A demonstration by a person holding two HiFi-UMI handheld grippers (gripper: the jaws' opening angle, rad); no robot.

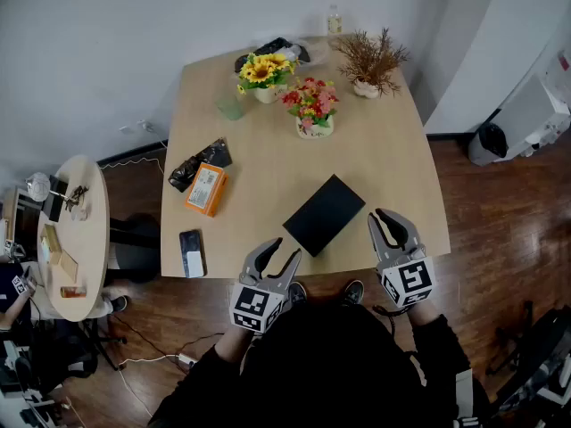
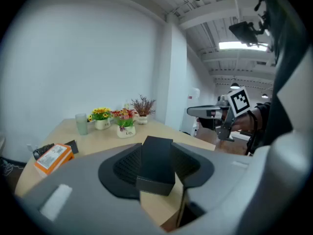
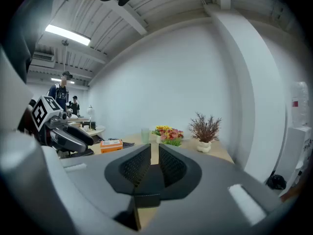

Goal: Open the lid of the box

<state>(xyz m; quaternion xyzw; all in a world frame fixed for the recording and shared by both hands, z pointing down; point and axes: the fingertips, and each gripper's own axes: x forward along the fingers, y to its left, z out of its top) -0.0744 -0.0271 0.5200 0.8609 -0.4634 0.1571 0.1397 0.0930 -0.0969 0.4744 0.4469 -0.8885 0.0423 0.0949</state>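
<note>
Ribbed pads [image 2: 127, 165] of the left gripper [image 2: 156, 146] stand well apart, and the black box [image 2: 157, 163] lies in line with the gap between them. They do not press on it, and the head view puts the tips just short of its near corner. The right gripper [image 3: 154, 148] has its fingers nearly together, with only a narrow slit between them and nothing clamped, and it hovers just off the box's right side. The box [image 1: 324, 214] lies flat, closed and turned at an angle near the front edge of the table [image 1: 268, 159]. It sits well apart from the orange packet [image 1: 206, 189] and the flower pots [image 1: 312, 105]. The step in hand looks like the approach. The box is thin and flat, so one gripper should probably pin the base low on its side wall while the other takes the lid's free edge. No view shows the seam or which side is hinged, so try a gentle lift first. A hard squeeze could clamp lid and base together or push the box off the table's edge.
</note>
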